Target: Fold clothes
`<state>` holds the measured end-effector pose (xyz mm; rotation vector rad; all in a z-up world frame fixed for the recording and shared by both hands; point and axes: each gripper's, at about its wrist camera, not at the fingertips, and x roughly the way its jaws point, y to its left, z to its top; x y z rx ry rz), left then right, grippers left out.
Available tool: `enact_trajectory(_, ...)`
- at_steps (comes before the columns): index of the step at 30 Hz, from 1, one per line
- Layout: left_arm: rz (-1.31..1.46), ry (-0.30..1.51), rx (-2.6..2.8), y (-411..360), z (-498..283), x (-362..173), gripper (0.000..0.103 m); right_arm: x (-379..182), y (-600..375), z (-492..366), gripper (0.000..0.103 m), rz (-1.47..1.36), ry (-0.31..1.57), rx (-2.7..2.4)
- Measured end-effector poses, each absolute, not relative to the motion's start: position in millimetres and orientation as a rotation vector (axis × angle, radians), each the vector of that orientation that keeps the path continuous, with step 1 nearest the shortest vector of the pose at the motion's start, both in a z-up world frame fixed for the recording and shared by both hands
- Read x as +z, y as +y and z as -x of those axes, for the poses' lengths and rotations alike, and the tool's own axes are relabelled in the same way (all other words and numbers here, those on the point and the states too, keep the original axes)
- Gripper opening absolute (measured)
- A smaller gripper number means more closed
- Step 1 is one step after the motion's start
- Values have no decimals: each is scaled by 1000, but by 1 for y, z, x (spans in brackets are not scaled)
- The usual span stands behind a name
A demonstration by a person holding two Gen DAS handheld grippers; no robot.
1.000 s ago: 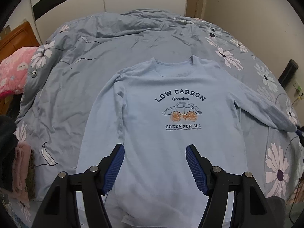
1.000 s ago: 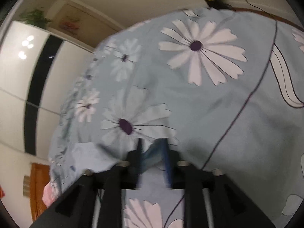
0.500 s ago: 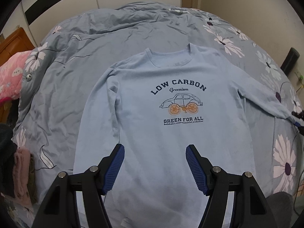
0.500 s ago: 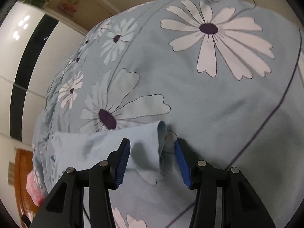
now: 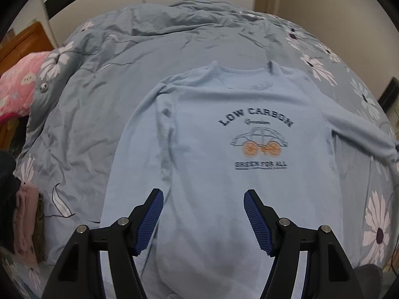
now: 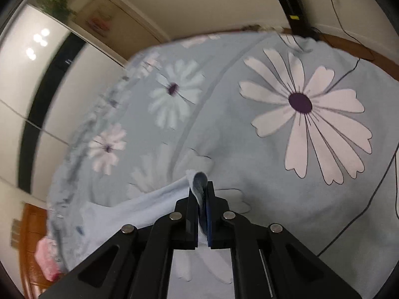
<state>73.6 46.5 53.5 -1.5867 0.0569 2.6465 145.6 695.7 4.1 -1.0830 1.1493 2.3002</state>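
A bed point(image 5: 104, 114) under a grey-blue duvet with white daisies is filling most of both views. Cream walls point(image 5: 324, 7) are rising behind it, one carrying a black stripe point(image 6: 40, 114). A wooden cabinet point(image 5: 22, 42) is standing at the left beside a pink quilt point(image 5: 17, 87). Ceiling lights are reflecting on a glossy panel point(image 6: 37, 42).

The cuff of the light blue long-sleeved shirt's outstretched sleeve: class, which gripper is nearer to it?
Right. The right gripper is shut on the cuff. The left gripper hangs open above the shirt's lower body, well away from that cuff.
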Motion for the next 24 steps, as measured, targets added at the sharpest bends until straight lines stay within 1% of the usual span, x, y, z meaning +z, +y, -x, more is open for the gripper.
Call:
enact_trajectory(3, 1602, 4, 2673, 30, -73, 55, 71, -9, 689, -133, 6, 1149, 1110, 2244)
enact_trajectory(6, 1597, -47, 2709, 8, -76, 62, 71, -8, 685, -132, 8, 1150, 1073, 2209)
enact_trajectory(7, 1592, -54, 2725, 0, -77, 65, 71, -4, 683, -133, 23, 1148, 1052, 2206)
enact_trajectory(9, 1587, -60, 2756, -19, -81, 71, 71, 15, 675, -138, 48, 1114, 986, 2224)
enact_trajectory(13, 1613, -55, 2796, -62, -90, 77, 71, 57, 648, -157, 50, 1040, 876, 2311)
enact_trajectory(16, 1664, -49, 2769, -94, -101, 68, 71, 74, 616, -167, 52, 1069, 827, 2369)
enact_trajectory(20, 1767, -140, 2657, -128, -115, 30, 71, 81, 569, -165, 52, 1166, 779, 2406)
enact_trajectory(24, 1839, -250, 2542, -145, -122, -10, 71, 80, 530, -151, 52, 1226, 810, 2434)
